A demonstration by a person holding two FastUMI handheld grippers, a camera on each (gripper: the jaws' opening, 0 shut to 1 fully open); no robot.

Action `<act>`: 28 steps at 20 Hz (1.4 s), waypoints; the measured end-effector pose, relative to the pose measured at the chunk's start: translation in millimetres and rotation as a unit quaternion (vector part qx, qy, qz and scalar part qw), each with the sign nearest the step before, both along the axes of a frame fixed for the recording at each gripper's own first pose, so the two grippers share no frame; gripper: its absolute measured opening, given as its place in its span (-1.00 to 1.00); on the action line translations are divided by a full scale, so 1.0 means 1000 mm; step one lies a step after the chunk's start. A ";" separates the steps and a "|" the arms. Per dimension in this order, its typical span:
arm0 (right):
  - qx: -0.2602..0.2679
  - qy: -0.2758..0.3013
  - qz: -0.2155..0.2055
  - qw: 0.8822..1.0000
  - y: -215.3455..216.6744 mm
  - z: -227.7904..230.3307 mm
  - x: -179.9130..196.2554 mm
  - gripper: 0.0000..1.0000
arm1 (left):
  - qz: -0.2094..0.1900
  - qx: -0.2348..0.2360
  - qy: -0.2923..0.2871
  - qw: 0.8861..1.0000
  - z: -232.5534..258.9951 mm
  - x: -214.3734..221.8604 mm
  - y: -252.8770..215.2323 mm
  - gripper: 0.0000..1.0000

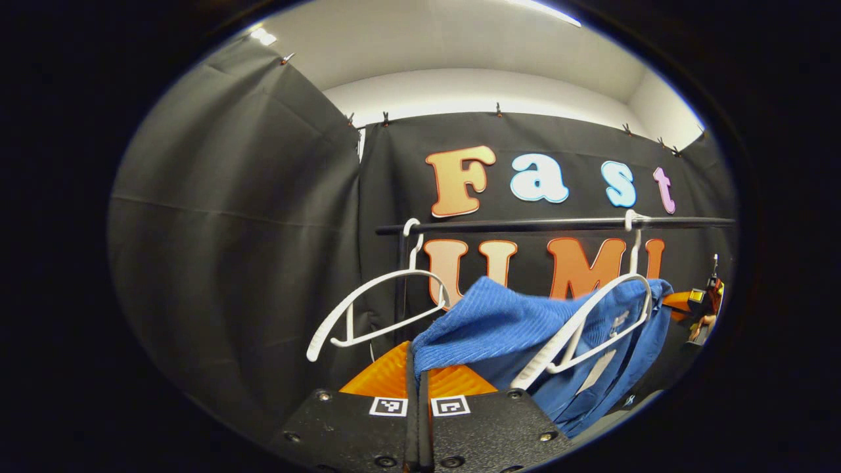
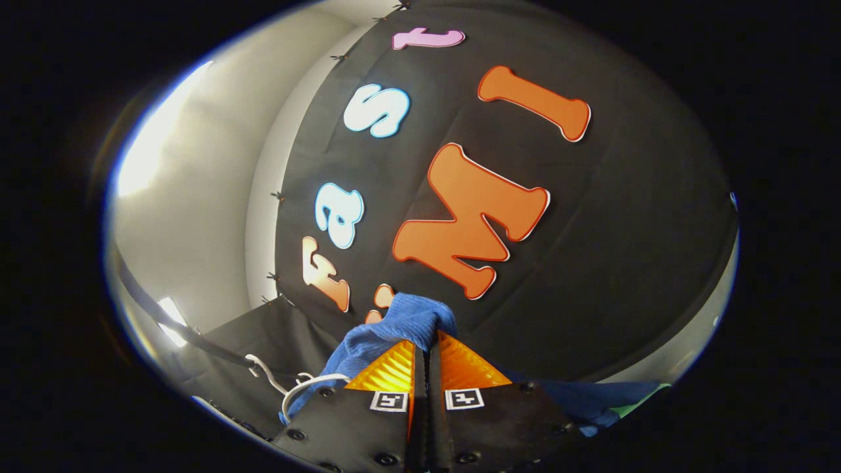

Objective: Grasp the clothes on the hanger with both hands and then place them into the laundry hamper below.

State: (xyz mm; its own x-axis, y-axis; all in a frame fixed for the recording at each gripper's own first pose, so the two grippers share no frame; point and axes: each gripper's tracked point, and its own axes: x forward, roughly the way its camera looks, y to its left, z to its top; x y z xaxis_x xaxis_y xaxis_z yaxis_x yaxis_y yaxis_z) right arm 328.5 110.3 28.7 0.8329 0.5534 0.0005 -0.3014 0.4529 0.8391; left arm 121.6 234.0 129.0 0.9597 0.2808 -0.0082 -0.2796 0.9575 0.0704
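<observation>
In the left gripper view, the left tool [image 1: 416, 368] has its two fingers drawn together with only a thin slit between them, and the near edge of a blue garment [image 1: 499, 325] is pinched in that slit. From the pinch the ribbed cloth rises to a peak and then falls away to the right, where it drapes over a white hanger [image 1: 585, 328]. That hanger hooks onto a black rail [image 1: 525, 225] that runs across the booth wall, towards the rail's right end. The garment's lower part hangs below the hanger, with a pale tag showing on it. A second white hanger [image 1: 368, 309] hangs bare near the rail's left end, just left of the cloth and apart from it. At the far right edge of this view, beyond the garment, part of the right tool [image 1: 700, 302] and the hand holding it can be made out, too small to read in detail.

In the right gripper view, tilted steeply, the right tool [image 2: 426, 358] also has its fingers pressed nearly together, and a bunched fold of the blue garment [image 2: 401, 322] sits clamped between their tips, bulging just above them. More blue cloth trails out low on the right. A white hanger [image 2: 309, 384] and a stretch of the rail [image 2: 171, 325] show at the lower left.
</observation>
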 end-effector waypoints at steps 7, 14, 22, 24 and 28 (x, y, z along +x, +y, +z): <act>-0.053 0.048 -0.015 0.997 0.000 -0.061 0.002 -0.86 | -0.022 -0.001 0.058 0.998 -0.059 0.011 -0.009 -1.00; -0.130 0.074 -0.016 0.989 -0.009 -0.109 -0.026 -0.85 | -0.012 -0.027 0.099 0.995 -0.110 -0.003 -0.005 -1.00; -0.197 0.092 -0.001 0.976 0.002 -0.145 -0.077 -0.85 | -0.031 -0.047 0.152 0.987 -0.170 -0.023 -0.040 -1.00; -0.215 0.093 0.000 0.972 0.004 -0.151 -0.089 -0.85 | -0.044 -0.053 0.163 0.984 -0.179 -0.022 -0.050 -1.00; -0.237 0.101 0.007 0.966 0.010 -0.166 -0.117 -0.85 | -0.064 -0.058 0.177 0.980 -0.198 -0.021 -0.077 -1.00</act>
State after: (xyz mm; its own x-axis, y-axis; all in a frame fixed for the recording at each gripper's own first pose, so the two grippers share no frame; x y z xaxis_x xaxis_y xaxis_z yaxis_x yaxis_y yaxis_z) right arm 211.9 119.9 -137.1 0.7818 0.4628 -0.4178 -0.1615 0.7975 0.5813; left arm 100.8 156.7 -68.8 0.9181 0.1349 -0.3727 -0.1332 0.9906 0.0303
